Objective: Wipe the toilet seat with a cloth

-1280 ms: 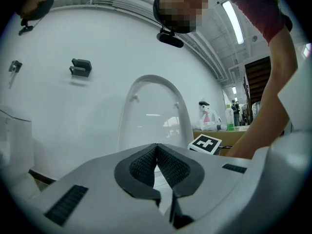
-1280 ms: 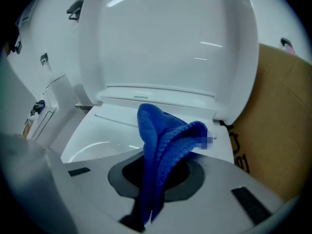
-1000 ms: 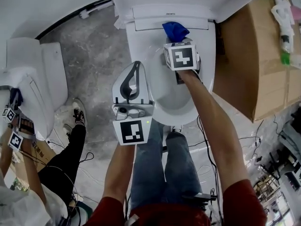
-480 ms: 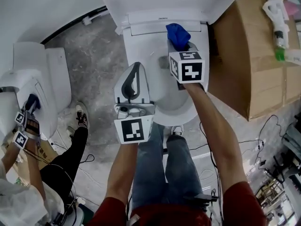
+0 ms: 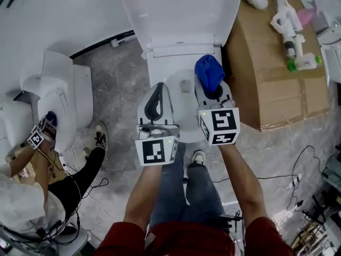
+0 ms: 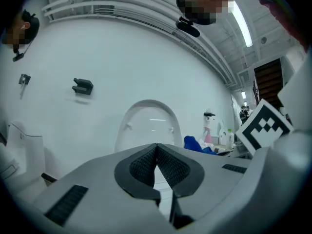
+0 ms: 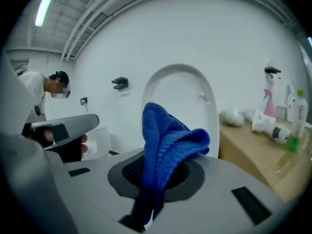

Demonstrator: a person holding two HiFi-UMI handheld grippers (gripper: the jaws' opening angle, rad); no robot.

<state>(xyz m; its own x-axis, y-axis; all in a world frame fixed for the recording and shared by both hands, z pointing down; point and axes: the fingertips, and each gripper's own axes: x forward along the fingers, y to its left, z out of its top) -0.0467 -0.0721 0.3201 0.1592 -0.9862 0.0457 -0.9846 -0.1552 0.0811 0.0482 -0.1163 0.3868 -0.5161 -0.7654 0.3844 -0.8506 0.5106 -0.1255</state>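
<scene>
Above the toilet seat [image 5: 186, 122], the blue cloth [image 5: 209, 73] sticks up bunched from my right claw [image 5: 214, 92], whose jaws are clamped on it. Just beside it, my left claw [image 5: 155, 104] is pressed fully closed, empty, facing the raised lid [image 5: 181, 15].

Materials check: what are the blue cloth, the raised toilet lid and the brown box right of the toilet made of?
Blue cloth: knitted fabric, matte, with ribbed stitches visible; the fibre can't be told.
Toilet lid: looks like smooth white plastic with a slight sheen; ceramic can't be ruled out.
Box: probably cardboard, going by its flat matte brown faces and flap seams.
</scene>
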